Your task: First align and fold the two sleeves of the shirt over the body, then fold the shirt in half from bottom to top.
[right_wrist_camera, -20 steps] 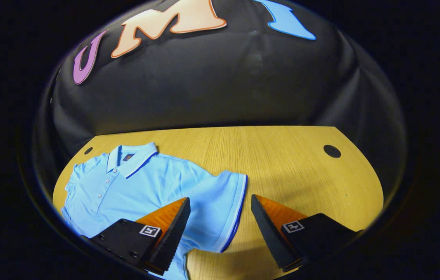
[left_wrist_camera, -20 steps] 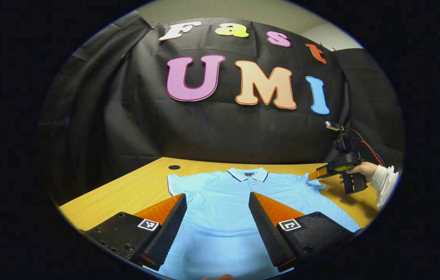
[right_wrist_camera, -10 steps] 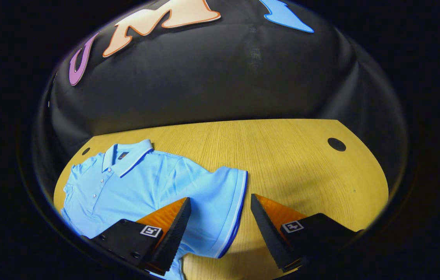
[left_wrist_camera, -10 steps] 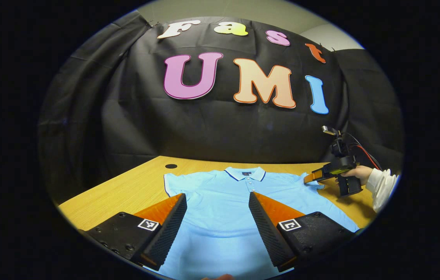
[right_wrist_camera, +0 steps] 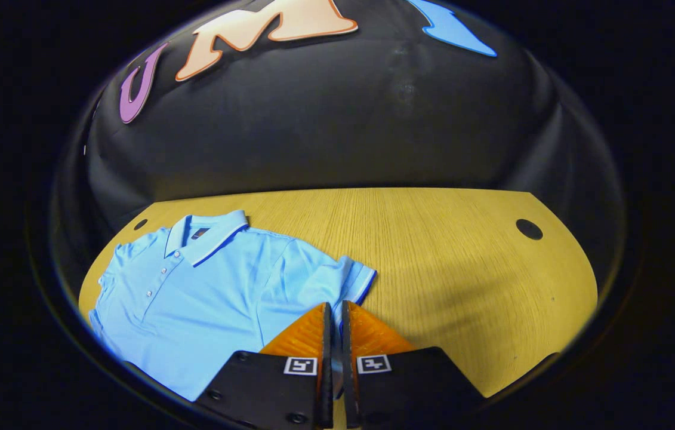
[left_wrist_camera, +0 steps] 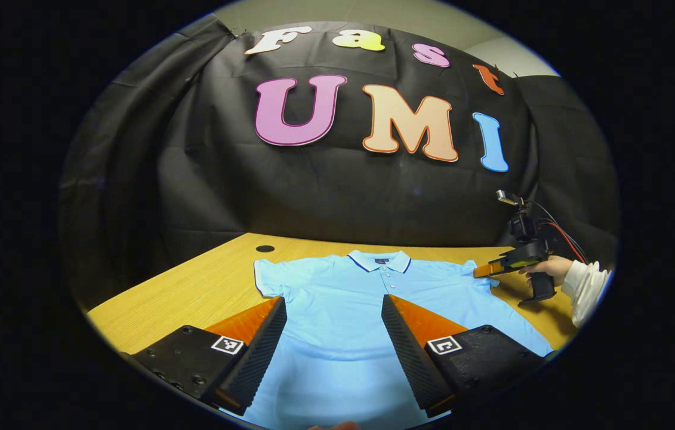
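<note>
A: On the table (right_wrist_camera: 444, 251), where does the shirt (left_wrist_camera: 343, 322) lie?

B: Flat, front up, collar (left_wrist_camera: 380, 261) toward the booth's wall, both sleeves spread out to the sides.

A: And the right gripper (right_wrist_camera: 332, 310)?

B: Its fingers are pressed together on the hem of one sleeve (right_wrist_camera: 354, 282), pinching the cloth between them. In the left gripper view, a hand (left_wrist_camera: 546, 270) holds it at that sleeve.

A: The left gripper (left_wrist_camera: 332, 304)?

B: Fingers spread wide above the shirt's body, gripping nothing.

Matt knit cloth shirt (left_wrist_camera: 337, 310) on smooth, grained wood table (right_wrist_camera: 444, 251).
</note>
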The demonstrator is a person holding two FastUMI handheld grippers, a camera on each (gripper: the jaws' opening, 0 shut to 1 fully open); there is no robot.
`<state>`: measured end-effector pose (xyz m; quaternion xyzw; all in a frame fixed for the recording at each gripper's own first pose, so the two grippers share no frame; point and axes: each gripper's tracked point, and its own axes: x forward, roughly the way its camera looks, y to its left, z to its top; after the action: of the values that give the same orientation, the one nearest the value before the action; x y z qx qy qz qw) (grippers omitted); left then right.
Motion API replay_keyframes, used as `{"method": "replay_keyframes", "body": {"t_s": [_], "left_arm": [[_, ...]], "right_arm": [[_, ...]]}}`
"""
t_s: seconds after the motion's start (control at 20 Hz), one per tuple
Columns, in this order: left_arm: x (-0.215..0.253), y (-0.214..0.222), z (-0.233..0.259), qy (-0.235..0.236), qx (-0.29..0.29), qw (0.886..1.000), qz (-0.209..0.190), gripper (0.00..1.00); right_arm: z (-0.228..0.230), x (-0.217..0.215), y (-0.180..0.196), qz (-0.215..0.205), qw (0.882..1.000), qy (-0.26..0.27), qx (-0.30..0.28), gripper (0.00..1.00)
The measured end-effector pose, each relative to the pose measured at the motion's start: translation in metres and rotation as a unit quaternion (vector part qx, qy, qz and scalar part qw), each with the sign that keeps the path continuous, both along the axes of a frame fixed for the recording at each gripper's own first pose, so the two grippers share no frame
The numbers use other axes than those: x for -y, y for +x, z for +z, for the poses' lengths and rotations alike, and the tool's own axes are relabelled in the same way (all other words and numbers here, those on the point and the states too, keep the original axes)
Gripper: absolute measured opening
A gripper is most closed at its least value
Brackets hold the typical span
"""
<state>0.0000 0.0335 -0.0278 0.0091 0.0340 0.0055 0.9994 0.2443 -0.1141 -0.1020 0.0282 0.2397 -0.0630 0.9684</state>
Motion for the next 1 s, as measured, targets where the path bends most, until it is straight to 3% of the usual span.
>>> {"method": "replay_keyframes", "body": {"t_s": [0.05, 0.1, 0.5, 0.7, 1.0], "left_arm": [[0.000, -0.001, 0.000, 0.000, 0.001, 1.000, 0.000, 0.95], [0.000, -0.001, 0.002, -0.001, 0.002, 1.000, 0.001, 0.95], [-0.004, -0.003, 0.002, 0.001, 0.003, 1.000, 0.008, 0.95], [-0.003, -0.003, 0.003, 0.000, 0.004, 1.000, 0.005, 0.95], [-0.003, -0.005, 0.003, -0.003, 0.004, 1.000, 0.005, 0.95]], "right_arm": [[0.001, 0.000, -0.002, -0.001, 1.000, 0.003, -0.001, 0.10], [0.001, 0.000, -0.002, -0.003, 1.000, 0.006, -0.002, 0.04], [0.041, -0.024, 0.004, 0.007, 0.998, 0.021, 0.051, 0.04], [0.063, -0.064, -0.001, 0.047, 0.995, 0.048, 0.078, 0.04], [0.053, -0.144, -0.006, 0.117, 0.980, 0.151, 0.063, 0.03]]}}
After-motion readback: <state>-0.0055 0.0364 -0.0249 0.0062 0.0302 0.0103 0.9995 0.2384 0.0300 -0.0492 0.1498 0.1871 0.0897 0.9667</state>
